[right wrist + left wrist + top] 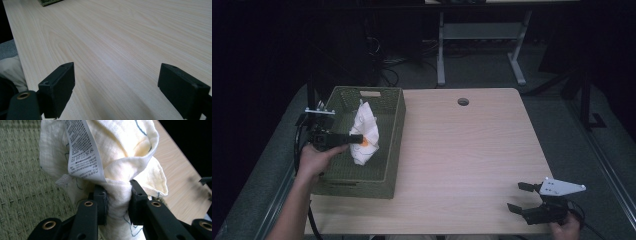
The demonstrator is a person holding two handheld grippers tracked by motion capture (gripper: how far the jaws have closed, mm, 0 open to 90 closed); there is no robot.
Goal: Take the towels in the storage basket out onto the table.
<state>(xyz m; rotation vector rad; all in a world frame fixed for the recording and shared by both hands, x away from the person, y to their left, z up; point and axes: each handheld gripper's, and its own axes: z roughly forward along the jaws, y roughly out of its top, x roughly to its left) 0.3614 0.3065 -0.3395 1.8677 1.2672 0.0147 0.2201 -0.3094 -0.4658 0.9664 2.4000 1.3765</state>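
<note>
A white cloth [364, 132] with pale yellow print and a care label [83, 152] hangs bunched over the green woven basket [393, 145] at the table's left. My left gripper [357, 138] is shut on the cloth [120, 157], its two jaws pinching a fold just below the label, above the basket's floor [20, 195]. My right gripper [518, 196] rests low over the table's near right corner, open wide with nothing between its jaws. In the right gripper view its black fingertips [58, 87] stand far apart above bare wood.
The light wooden table [472, 150] has a round cable hole [463, 102] near its far edge. A corner of the basket [48, 2] shows far off in the right gripper view. Desk legs and cables stand on the floor behind the table.
</note>
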